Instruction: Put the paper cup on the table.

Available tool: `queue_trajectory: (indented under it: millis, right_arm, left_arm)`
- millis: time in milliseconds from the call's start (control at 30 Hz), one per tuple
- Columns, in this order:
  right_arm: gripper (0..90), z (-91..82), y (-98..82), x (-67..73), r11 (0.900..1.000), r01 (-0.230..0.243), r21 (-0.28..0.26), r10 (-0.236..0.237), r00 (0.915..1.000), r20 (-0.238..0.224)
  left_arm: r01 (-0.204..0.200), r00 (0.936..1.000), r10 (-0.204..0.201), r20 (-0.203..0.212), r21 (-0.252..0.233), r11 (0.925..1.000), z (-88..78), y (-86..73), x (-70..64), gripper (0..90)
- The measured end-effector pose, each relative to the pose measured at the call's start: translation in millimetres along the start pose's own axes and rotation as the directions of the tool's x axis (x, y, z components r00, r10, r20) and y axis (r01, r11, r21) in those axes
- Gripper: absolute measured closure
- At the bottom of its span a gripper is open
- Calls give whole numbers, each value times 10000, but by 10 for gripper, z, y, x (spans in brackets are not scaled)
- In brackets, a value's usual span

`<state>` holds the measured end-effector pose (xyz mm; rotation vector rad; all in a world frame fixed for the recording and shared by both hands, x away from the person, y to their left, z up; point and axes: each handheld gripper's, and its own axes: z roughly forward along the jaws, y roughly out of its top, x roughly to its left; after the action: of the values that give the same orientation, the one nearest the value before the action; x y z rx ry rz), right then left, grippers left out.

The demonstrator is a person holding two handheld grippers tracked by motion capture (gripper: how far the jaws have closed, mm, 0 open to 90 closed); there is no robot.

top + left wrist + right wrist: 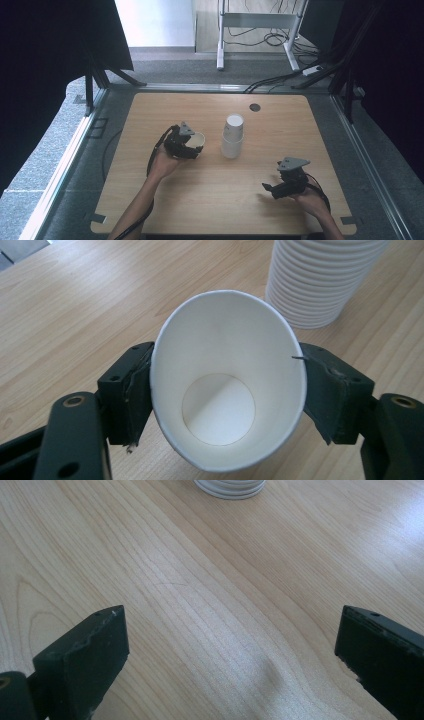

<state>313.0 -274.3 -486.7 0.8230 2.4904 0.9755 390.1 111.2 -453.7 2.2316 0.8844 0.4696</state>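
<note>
My left gripper (225, 390) clamps a single white paper cup (227, 380) just left of the tall stack of white paper cups (233, 136) on the light wooden table (210, 200), while my right gripper (232, 650) hangs wide open, empty, near the table's right edge.

left tool (192, 145): black, grey plate | right tool (270, 189): black, grey plate

One single paper cup (227, 385) sits between the left gripper (192, 146) jaws. One stack of cups (233, 136) stands just beside it. Two grippers; the right gripper (270, 189) is apart.
</note>
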Motion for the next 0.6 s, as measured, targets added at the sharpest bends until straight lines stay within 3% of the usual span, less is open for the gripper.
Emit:
queue_trajectory:
  millis: [300,600]
  right_arm:
    - [15,21,-2,19,9999,110,73,-110,9999,-50]
    - [16,20,-2,23,10000,39,33,-39,9999,-133]
  left_arm:
    - [61,9999,-60,-97,75,10000,54,-39,-11,226]
    - [763,9971,-763,-9,223,9968,129,-57,-21,10]
